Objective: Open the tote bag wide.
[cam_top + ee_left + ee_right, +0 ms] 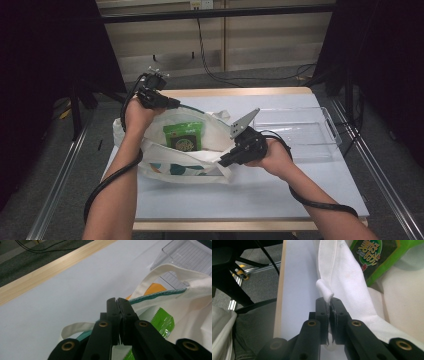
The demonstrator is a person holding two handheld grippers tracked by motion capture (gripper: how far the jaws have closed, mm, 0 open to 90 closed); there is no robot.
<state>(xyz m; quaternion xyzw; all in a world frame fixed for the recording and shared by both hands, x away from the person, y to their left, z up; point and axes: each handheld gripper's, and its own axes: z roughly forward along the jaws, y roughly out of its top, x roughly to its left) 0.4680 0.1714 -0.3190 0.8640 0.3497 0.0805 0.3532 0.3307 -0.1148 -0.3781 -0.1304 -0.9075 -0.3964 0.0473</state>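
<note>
A white cloth tote bag (200,167) is lying on the white surface (260,195), a bit left of centre, w/ its mouth being held wide open by both tools. The left tool (172,103) is sitting at the far rim of the bag; in the left gripper view its jaws are pressed together on the bag's edge by the teal trim (160,293), so it's clenching the fabric. The right tool (225,160) is working the near rim; in the right gripper view a fold of white cloth (325,291) is sticking up from between its closed jaws, so it's gripping the bag too. Inside the open bag a green snack packet (184,136) is lying flat, label up, approx. midway between the 2 tools; it's also showing in the left gripper view (162,322) and the right gripper view (377,257). Something orange (155,288) is peeking out under the far rim, can't tell what. A clear plastic tray (320,135) is resting on the surface just right of the bag.
</note>
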